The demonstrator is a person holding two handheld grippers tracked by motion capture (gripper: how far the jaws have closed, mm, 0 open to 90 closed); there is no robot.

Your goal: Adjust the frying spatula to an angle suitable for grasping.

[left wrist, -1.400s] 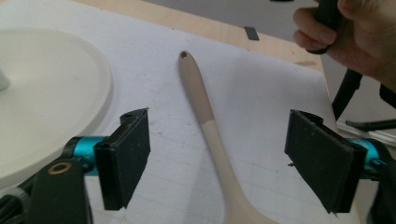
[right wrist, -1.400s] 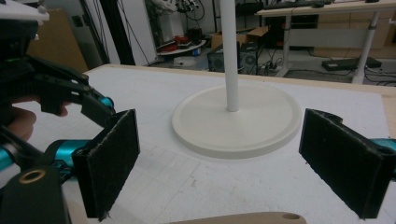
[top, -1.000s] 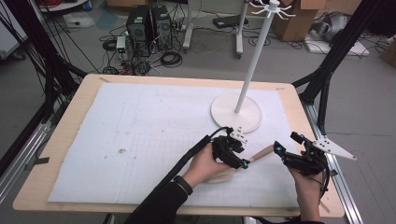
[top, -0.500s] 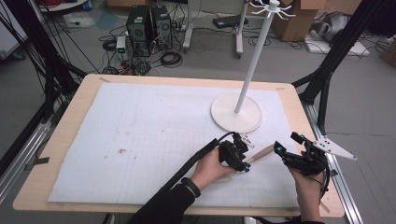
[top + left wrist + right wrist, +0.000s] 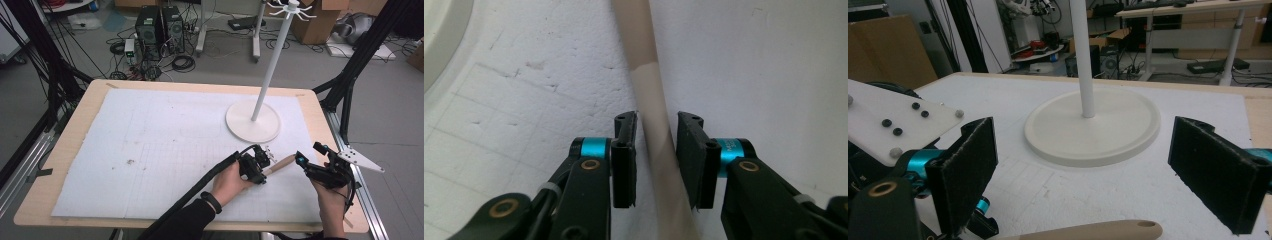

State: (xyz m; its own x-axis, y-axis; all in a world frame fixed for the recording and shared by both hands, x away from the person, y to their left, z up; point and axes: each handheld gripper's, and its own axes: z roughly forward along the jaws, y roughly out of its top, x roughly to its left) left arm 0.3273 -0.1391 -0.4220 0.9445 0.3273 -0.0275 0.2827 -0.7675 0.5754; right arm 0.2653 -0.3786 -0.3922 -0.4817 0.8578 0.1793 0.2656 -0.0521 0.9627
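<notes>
A beige wooden rod lies on the white mat between my two grippers. My left gripper straddles its near end. In the left gripper view the rod runs up between the jaws of that gripper, which stand narrowly apart with a slim gap on each side. My right gripper is open at the rod's other end. In the right gripper view its jaws are spread wide. The rod's tip, with a small hole in it, lies low between them.
A white stand with a round base and a tall pole topped with hooks rises just beyond the grippers, also ahead in the right gripper view. The table's right edge is close. Computers and cables lie on the floor behind.
My left gripper has slid right along the mat until its jaws came around the rod's end. The right gripper and the rod have stayed put.
</notes>
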